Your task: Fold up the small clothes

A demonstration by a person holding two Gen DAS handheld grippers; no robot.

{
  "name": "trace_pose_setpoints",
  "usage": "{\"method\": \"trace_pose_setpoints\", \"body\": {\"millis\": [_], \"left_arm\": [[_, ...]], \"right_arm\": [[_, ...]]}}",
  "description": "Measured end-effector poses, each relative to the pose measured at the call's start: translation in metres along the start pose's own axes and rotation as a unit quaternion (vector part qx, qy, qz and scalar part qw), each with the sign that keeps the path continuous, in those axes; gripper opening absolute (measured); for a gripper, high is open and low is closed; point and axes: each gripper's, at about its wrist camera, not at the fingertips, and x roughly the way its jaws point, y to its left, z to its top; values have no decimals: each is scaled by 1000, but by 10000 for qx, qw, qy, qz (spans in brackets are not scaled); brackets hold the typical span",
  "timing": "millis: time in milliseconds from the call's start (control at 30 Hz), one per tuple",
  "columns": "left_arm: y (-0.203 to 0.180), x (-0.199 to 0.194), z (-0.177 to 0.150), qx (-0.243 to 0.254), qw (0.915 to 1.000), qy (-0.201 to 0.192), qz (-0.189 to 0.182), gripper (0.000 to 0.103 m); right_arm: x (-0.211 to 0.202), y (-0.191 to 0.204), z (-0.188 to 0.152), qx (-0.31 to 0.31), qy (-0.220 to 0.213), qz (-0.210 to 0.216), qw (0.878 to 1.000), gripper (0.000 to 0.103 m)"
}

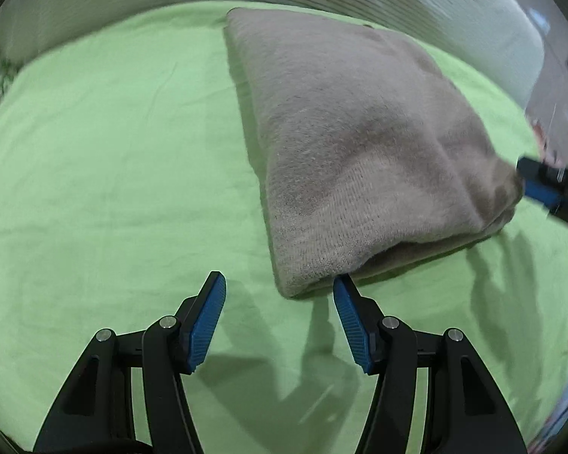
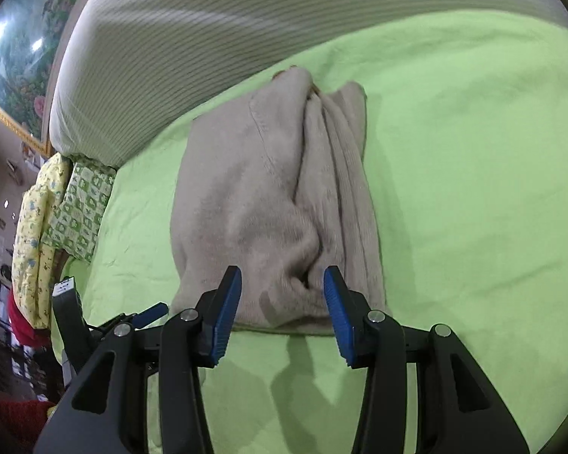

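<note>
loosely folded, fuzzy beige knit garment (image 1: 359, 151) on smooth green sheet (image 1: 113, 151); both tools spread, empty.

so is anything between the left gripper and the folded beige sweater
Nothing visible. The left gripper has open jaws just short of the beige sweater's near corner, with only bare green sheet between.

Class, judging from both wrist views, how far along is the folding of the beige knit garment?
Done: the beige knit garment lies folded in a compact bundle on the green sheet. In hand: nothing; left claw and right claw are open. Left: perhaps smoothing its bunched edge.
</note>
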Motion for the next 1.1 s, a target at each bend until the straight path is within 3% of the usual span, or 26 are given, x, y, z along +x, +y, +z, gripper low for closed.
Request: {"method": "trace_pose_setpoints", "body": {"millis": [100,267,300,333,367,467,633,833,1100], "left_arm": [[4,4,2,-130,9999,27,8,60],[-2,25,21,88,9999,74,124,57],[-5,28,23,135,9997,90,164,57],[-8,31,25,161,9997,94,163,45],[-9,32,26,182,9997,106,95,21],[-13,30,32,204,9997,125,8,14],[-14,26,30,322,9994,74,-135,12],[-17,37,30,409,9990,169,-86,13],[-31,34,31,505,9984,249,-74,18]], "right_arm": [[-1,0,-4,8,-36,4,10000,47],[7,2,-3,-104,28,-13,9999,46],[9,2,-4,-110,52,-43,9999,34],[13,1,-3,-96,84,-52,9999,23],[16,-1,-2,-67,148,-56,9999,9],[9,-2,0,-75,109,-46,9999,8],[-31,-12,2,-131,-134,-105,9998,7],[7,-28,-13,-285,319,-677,9968,7],[15,-22,-11,-321,418,-914,9944,10]]}}
